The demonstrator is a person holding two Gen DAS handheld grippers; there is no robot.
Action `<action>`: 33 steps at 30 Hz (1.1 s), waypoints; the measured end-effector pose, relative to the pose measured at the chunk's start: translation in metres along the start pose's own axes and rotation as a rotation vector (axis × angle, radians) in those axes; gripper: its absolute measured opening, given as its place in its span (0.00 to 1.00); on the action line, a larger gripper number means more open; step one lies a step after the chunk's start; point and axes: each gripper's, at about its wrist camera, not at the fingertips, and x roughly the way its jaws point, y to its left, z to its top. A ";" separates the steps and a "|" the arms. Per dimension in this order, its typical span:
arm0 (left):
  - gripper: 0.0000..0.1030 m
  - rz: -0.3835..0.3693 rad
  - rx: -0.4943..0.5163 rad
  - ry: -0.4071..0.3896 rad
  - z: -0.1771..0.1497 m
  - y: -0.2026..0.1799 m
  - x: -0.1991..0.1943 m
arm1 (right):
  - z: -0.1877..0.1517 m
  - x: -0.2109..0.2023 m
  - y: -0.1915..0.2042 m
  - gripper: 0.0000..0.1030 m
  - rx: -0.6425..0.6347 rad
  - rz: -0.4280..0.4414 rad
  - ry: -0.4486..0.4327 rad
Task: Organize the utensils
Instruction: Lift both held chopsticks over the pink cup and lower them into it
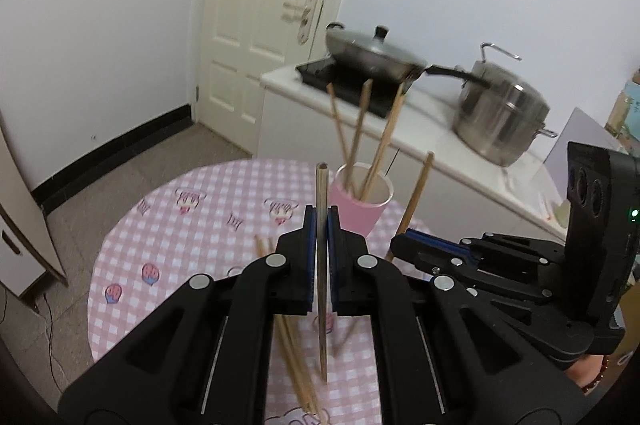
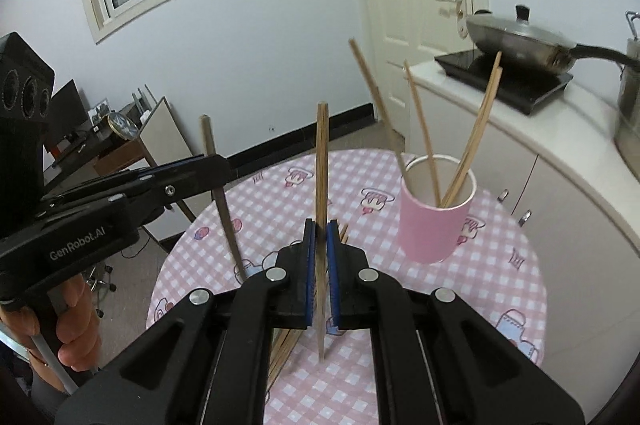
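Chopsticks are the items handled: the left tool (image 1: pixel 321 225) is clamped on one dark chopstick (image 1: pixel 322 193), held upright between its blue pads, with the stick's lower end hanging above the table (image 1: pixel 192 225). The right tool (image 2: pixel 320 237) is likewise clamped on one brown chopstick (image 2: pixel 322 161), held near vertical, its tip clear of the tablecloth. In the left wrist view the right tool appears at the right side, beside the left tool, with its chopstick rising at a slant. In the right wrist view the left tool appears at the left side with its dark stick upright. Beyond both tools stands a pink cup (image 1: pixel 362 209) on the table, upright, holding several chopsticks (image 1: pixel 360 129) that lean outward against its rim. Loose chopsticks (image 1: pixel 294 353) lie flat on the pink checked tablecloth beneath the tools, partly hidden by the tool bodies. Behind the table runs a white counter (image 1: pixel 432 113) carrying an induction cooker (image 1: pixel 344 81) with a lidded frying pan (image 1: pixel 372 57) on it, and a steel pot (image 1: pixel 500 121) beside it. A white door (image 1: pixel 256 25) stands further back.
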 end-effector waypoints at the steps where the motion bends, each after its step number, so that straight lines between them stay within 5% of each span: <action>1: 0.05 -0.001 0.003 -0.014 0.002 -0.004 -0.004 | 0.001 -0.004 -0.001 0.04 0.000 -0.003 -0.010; 18: 0.05 0.042 0.010 -0.271 0.055 -0.051 -0.022 | 0.040 -0.062 -0.045 0.04 -0.009 -0.141 -0.203; 33: 0.05 0.101 0.009 -0.397 0.089 -0.080 0.016 | 0.076 -0.053 -0.075 0.04 -0.014 -0.200 -0.315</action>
